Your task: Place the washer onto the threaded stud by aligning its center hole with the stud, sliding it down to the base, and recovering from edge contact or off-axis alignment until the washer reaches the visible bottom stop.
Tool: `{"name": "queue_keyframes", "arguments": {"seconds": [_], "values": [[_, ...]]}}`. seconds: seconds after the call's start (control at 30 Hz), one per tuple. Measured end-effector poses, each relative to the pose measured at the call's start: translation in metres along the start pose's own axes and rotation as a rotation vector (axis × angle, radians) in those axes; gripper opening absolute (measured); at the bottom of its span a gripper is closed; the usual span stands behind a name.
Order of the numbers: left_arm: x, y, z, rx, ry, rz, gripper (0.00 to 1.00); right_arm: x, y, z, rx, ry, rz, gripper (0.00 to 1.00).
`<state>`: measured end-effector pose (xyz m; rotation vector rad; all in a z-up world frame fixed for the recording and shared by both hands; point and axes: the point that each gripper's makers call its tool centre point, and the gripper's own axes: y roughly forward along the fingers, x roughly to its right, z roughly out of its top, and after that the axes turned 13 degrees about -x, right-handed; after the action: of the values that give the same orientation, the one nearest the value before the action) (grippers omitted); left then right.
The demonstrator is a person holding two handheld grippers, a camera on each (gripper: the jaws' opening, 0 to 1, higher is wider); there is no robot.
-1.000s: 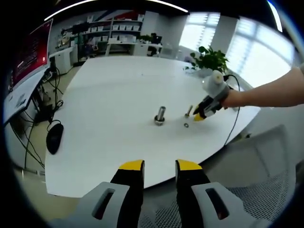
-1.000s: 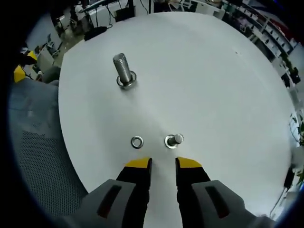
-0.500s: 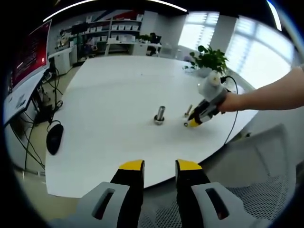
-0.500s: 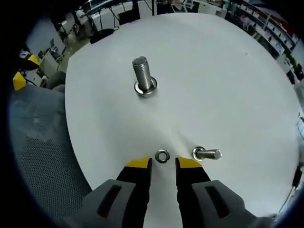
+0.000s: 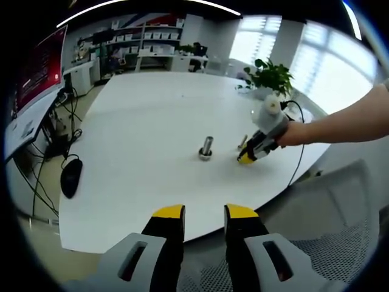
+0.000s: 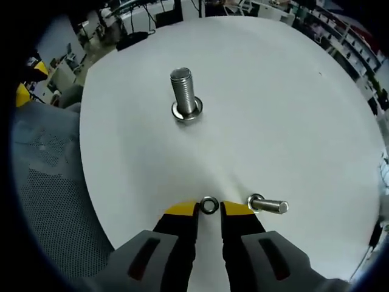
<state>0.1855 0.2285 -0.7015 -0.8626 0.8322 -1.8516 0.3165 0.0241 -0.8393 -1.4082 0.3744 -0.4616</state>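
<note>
The right gripper (image 6: 209, 210) has closed in, its narrowed jaws now flanking the washer (image 6: 209, 205).

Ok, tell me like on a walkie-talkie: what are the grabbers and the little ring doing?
Right gripper open, jaws either side of the washer on the table. Left gripper open, holding nothing. Big stud upright, path clear; small bolt beside the washer.

- White table (image 6: 292, 109), plain, across the frame's centre.
- Silver metal washer (image 6: 209, 205), lower centre.
- Silver threaded stud (image 6: 185, 94), upper centre.
- Right gripper (image 6: 209, 210): yellow tips, black jaws, grey body.
- Black mouse (image 5: 70, 176), left.
- Green plant (image 5: 267, 75), upper right.
</note>
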Motion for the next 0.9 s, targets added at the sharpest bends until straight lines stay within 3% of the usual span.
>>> {"name": "queue_keyframes", "arguments": {"seconds": [0.7, 0.9], "values": [[-0.007, 0.0, -0.004, -0.02, -0.025, 0.038, 0.23, 0.016, -0.005, -0.043, 0.047, -0.025, 0.027, 0.16], [-0.009, 0.003, -0.009, -0.059, -0.02, 0.054, 0.24, 0.011, -0.004, -0.042, 0.094, -0.051, 0.049, 0.2]]}}
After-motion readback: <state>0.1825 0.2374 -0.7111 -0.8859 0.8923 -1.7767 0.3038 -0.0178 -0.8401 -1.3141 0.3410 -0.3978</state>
